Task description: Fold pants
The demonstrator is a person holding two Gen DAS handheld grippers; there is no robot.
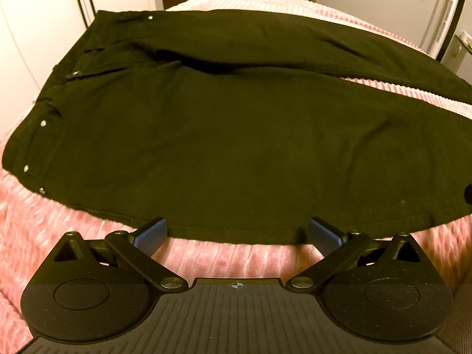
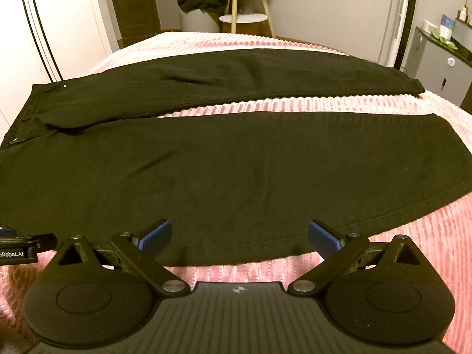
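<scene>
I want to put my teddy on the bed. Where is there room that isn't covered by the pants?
The black pants cover most of the pink bedspread. Bare patches: the wide strip beyond the far leg toward the stool, the right corner past the hems, and a narrow wedge between the two legs. The near edge is crowded by both open grippers.

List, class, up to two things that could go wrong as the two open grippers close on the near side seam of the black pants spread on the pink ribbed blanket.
1. The open left gripper and right gripper straddle the black denim pants at their near edge; closing might pinch the pink ribbed blanket too.
2. The far leg is creased near the crotch, so folding over it could trap wrinkles.
</scene>
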